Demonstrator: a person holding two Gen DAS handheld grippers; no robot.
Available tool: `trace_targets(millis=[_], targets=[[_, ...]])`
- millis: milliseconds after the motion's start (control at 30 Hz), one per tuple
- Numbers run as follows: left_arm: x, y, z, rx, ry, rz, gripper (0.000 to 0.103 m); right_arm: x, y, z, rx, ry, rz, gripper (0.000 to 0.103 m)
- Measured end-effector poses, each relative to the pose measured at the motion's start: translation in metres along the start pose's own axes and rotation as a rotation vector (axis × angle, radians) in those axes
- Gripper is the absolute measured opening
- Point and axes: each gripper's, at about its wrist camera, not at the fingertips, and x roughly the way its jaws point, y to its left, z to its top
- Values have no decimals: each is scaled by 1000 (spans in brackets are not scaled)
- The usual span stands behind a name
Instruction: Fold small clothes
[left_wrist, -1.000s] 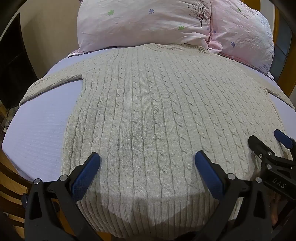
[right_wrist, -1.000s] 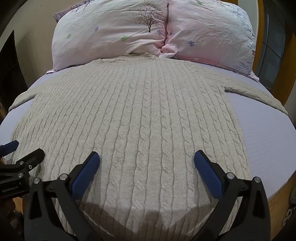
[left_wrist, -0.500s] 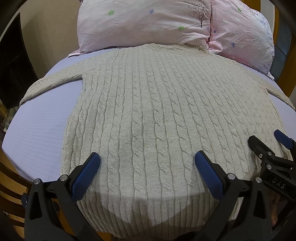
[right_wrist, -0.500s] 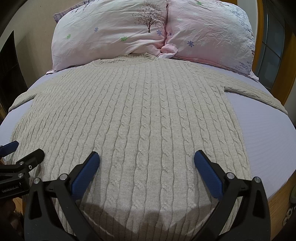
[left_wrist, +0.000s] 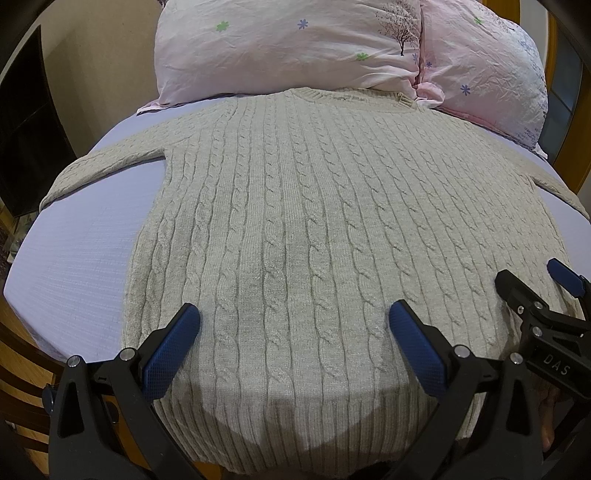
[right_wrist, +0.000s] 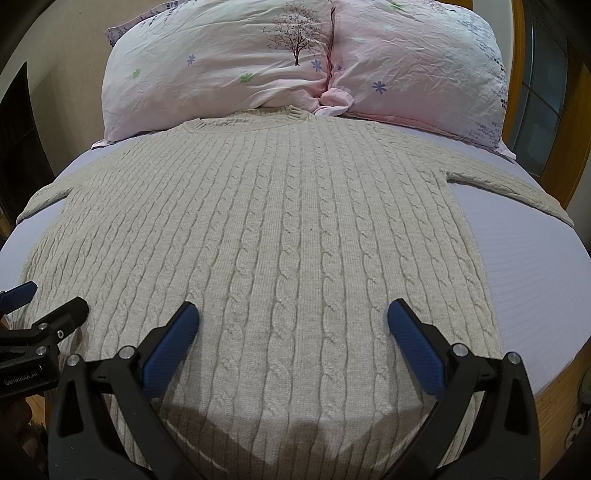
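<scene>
A beige cable-knit sweater (left_wrist: 314, 221) lies flat and face up on the bed, collar toward the pillows, sleeves spread to both sides; it also fills the right wrist view (right_wrist: 277, 240). My left gripper (left_wrist: 293, 325) is open and empty, held over the sweater's hem near its left half. My right gripper (right_wrist: 291, 325) is open and empty over the hem's right half. The right gripper shows at the right edge of the left wrist view (left_wrist: 532, 280), and the left gripper shows at the left edge of the right wrist view (right_wrist: 48, 306).
A lavender sheet (left_wrist: 81, 251) covers the bed. Two pink flowered pillows (right_wrist: 229, 62) (right_wrist: 417, 66) lean at the head, just behind the collar. A wooden bed frame (right_wrist: 554, 402) edges the mattress. A dark panel (left_wrist: 22, 147) stands at the left.
</scene>
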Motion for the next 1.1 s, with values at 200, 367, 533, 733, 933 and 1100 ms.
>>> trace_targets(millis=[200,367,533,733,933,1100], targets=[[0,0,0,0,-1,0,102,0,0,0,0,0,0,101],[0,0,0,0,-1,0,102,1,2,-2,0,0,0,101],[0,0,0,0,-1,0,102,-1,1,-2,0,10,-2,101],[0,1,1,2,-10,-1,102,3,0,1,-1,15,-2,101],[-3,2,2,9,0,-4,102,3,0,-1,1,16,-3,101],[-2,0,3,9,1,-3,102,3,0,0,1,17,-3,101]])
